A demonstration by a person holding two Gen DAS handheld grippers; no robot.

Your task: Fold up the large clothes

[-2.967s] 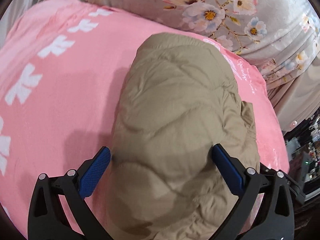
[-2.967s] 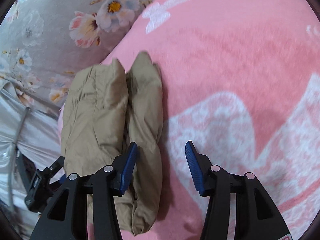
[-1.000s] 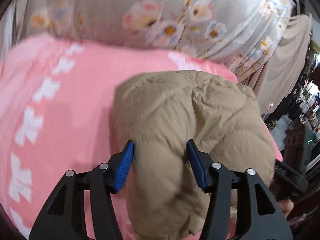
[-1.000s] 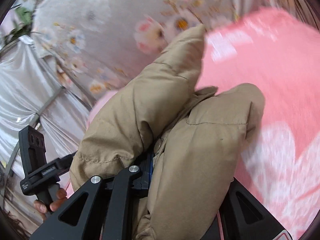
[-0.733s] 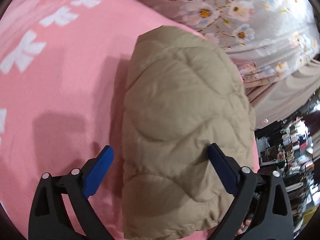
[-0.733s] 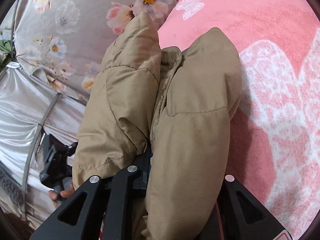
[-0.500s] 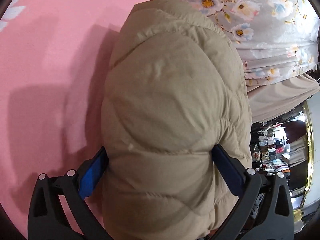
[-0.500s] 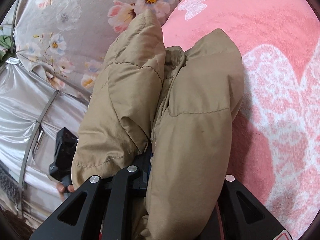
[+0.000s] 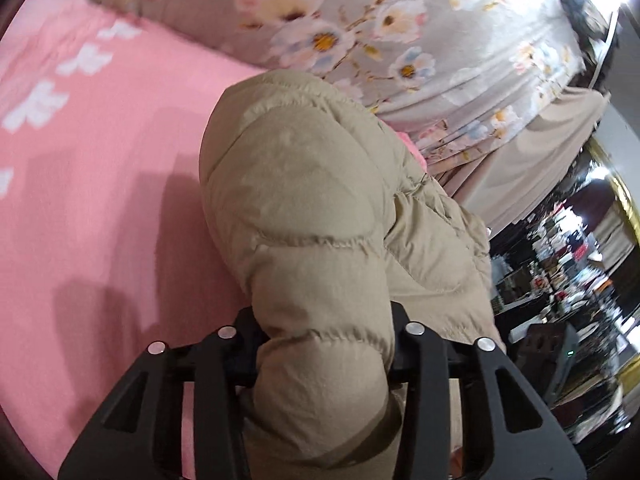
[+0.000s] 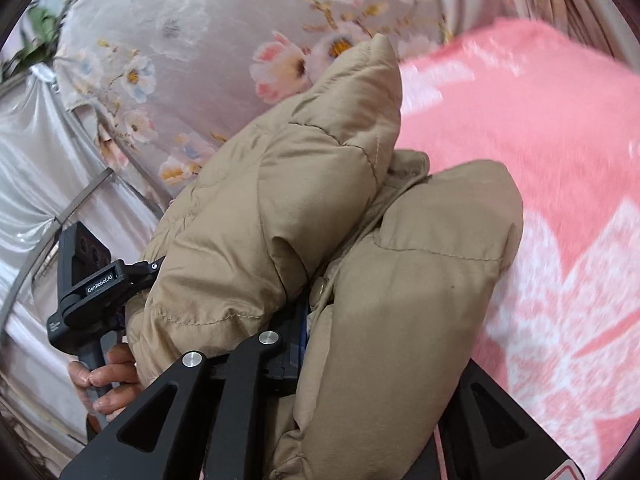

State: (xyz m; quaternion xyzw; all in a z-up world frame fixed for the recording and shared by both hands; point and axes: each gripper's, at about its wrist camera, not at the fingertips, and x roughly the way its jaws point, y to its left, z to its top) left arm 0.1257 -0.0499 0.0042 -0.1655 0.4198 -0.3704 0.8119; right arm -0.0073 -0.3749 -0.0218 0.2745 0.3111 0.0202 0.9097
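A folded tan puffer jacket (image 9: 320, 216) is gripped at both ends above a pink fleece blanket (image 9: 92, 184) w/ white bow prints, a grey floral curtain (image 9: 360, 20) hanging behind.

Left gripper (image 9: 324, 344): fingers drawn in narrow, pinching a quilted lobe of the jacket; pads buried in the padding, so only the black finger frames show. Right gripper (image 10: 372, 360): also clamped on the jacket, one thick fold bulging betw. its fingers, a second fold standing up beside it, w/ a snap button (image 10: 319, 289) peeking from the seam betw. the two. In the right wrist view the person's left hand (image 10: 106, 376) is visible on the other tool's handle, at the jacket's far side.

Where the jacket is: at the blanket's edge nearest the curtain, doubled over on itself; it looks bunched up in the grips rather than lying flat, though whether its underside touches the blanket can't be told.

Step in hand, by the look of it: the bundle is already folded and is being carried or repositioned w/ both grips, i.e. late in the task. Next move prob. calls for lowering both ends together onto the blanket, keeping the two folds stacked, then opening both grippers evenly. Padding is springy, so it may puff open once let go; a press down on top may be needed.
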